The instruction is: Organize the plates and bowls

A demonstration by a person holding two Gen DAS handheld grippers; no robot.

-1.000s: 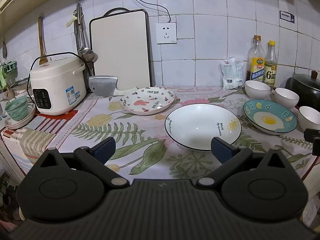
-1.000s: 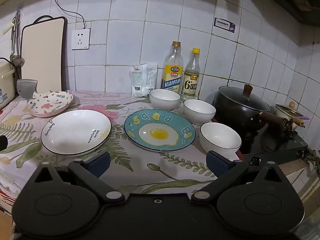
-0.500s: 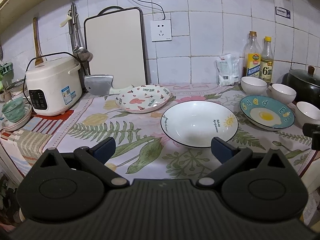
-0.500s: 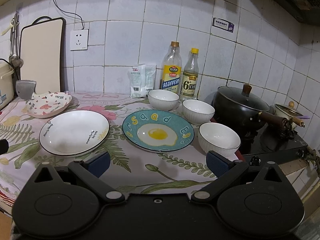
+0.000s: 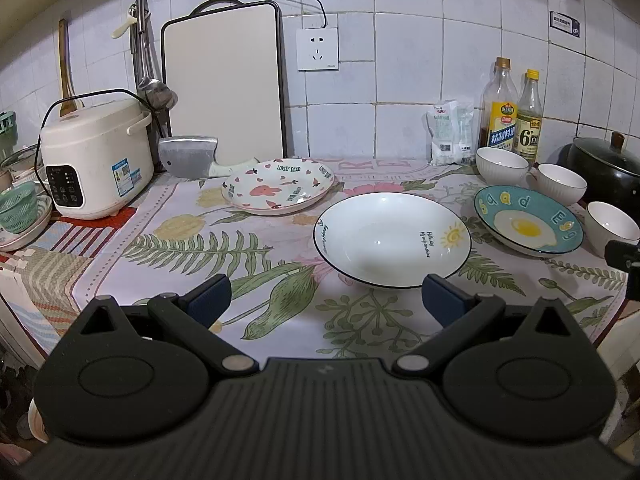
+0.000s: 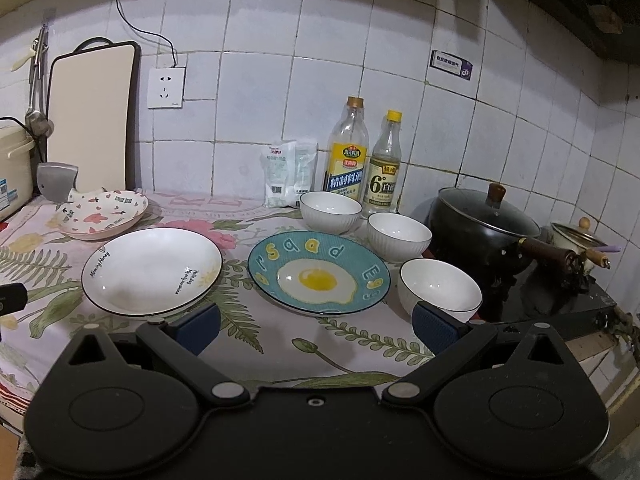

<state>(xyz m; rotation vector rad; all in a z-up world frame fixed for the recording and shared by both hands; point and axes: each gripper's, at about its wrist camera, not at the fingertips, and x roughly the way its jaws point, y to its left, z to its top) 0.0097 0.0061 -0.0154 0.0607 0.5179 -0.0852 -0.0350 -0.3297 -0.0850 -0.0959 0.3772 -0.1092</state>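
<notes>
Both grippers, left gripper [image 5: 325, 294] and right gripper [image 6: 316, 326], are hovering released, grasping nothing. The white plate [image 5: 392, 238] is lying near, the egg plate [image 6: 319, 273] right of it, touching a bowl [image 6: 440, 290]; careless lifting is risking a knock.

Rice cooker [image 6: 12, 168]: cut off by the left edge of the right wrist view; only its right side shows.
Cleaver [image 5: 188, 157]: handle end hidden behind the heart-pattern plate [image 5: 278, 186].
Nearest white bowl [image 5: 612, 229]: lower right part hidden by a dark object at the left wrist view's right edge.
Bottle labels [image 6: 346, 174]: print too small to read.
Bench [image 5: 280, 312]: front edge hidden behind the gripper body.
</notes>
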